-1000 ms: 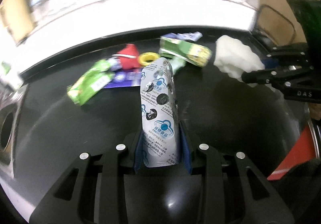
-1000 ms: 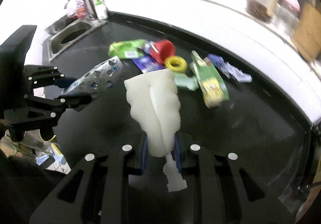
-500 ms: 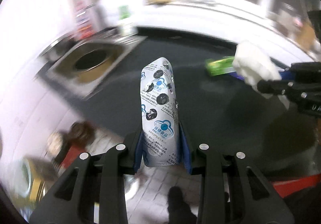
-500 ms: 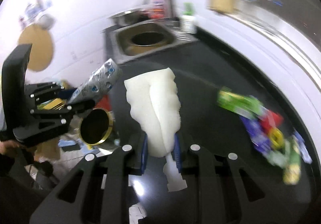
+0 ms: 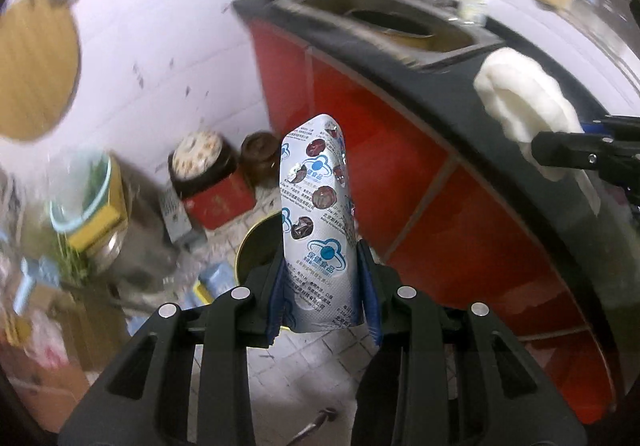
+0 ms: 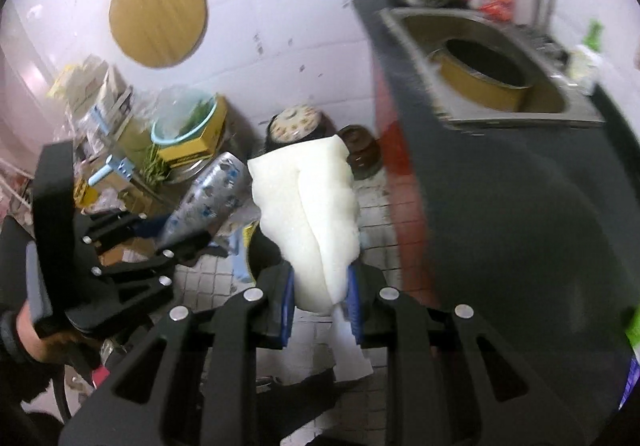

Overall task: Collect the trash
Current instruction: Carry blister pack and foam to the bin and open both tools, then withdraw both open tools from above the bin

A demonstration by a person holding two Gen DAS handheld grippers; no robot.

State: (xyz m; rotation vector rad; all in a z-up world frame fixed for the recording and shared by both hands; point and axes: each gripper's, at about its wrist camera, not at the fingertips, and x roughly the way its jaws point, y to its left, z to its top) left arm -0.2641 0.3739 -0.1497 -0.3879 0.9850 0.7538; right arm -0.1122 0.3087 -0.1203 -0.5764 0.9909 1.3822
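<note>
In the left wrist view my left gripper is shut on a silver blister pack that stands up between its blue pads. Directly behind the pack, on the floor, is a dark round bin with a gold rim. My right gripper is shut on a crumpled white tissue. Its lower tail hangs down below the pads. The right wrist view shows the left gripper and blister pack just left of the tissue. The bin is mostly hidden behind the tissue.
A black counter with a red cabinet front runs along the right. Its sink holds a gold-rimmed pan. Pots, a red box, a basin with greens and clutter crowd the tiled floor. A round wooden board hangs on the wall.
Both grippers have swung off the counter with its scattered wrappers to a spot over the floor beside the cabinet. Each still holds its piece of trash.
</note>
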